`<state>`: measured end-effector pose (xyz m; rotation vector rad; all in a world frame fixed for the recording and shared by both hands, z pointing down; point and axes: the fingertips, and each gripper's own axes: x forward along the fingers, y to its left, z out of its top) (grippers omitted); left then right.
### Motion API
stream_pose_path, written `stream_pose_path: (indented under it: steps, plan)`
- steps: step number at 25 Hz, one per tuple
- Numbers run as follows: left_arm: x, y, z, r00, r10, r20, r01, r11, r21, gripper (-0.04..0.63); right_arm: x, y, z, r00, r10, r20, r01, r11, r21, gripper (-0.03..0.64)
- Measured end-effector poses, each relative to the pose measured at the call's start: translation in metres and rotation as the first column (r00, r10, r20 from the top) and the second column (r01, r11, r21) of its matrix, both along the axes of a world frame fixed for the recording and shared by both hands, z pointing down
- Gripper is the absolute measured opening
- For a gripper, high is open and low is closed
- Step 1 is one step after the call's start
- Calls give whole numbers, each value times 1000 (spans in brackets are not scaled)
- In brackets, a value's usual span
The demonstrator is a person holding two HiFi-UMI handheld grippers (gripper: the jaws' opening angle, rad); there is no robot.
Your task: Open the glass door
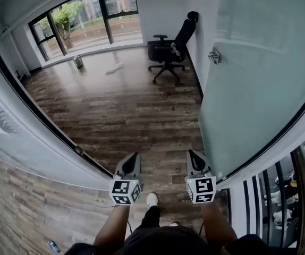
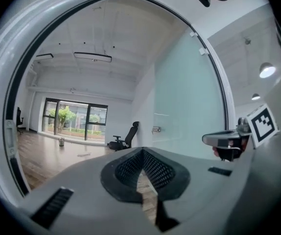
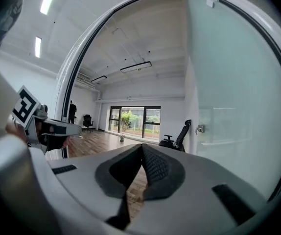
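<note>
The frosted glass door stands swung inward on the right, its metal handle far up its face. My left gripper and right gripper are held side by side over the threshold, pointing into the room, both shut and empty, neither touching the door. In the left gripper view the jaws meet at the tip, with the door to the right and the right gripper beside it. In the right gripper view the jaws are shut too, the door fills the right side, and the left gripper shows at left.
A black office chair stands by the wall behind the door. A small can and a white object lie on the wooden floor near the windows. A glass wall with a black floor track runs along the left. A railing is at right.
</note>
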<state>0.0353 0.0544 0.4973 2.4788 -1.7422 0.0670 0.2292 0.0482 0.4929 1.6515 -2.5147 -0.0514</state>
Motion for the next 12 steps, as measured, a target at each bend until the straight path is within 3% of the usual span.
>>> stream_pose_path:
  steps: [12]
  plan:
    - [42, 139, -4, 1000, 20, -1, -20, 1000, -20, 3, 16, 133, -10, 1000, 13, 11, -13, 1000, 10, 14]
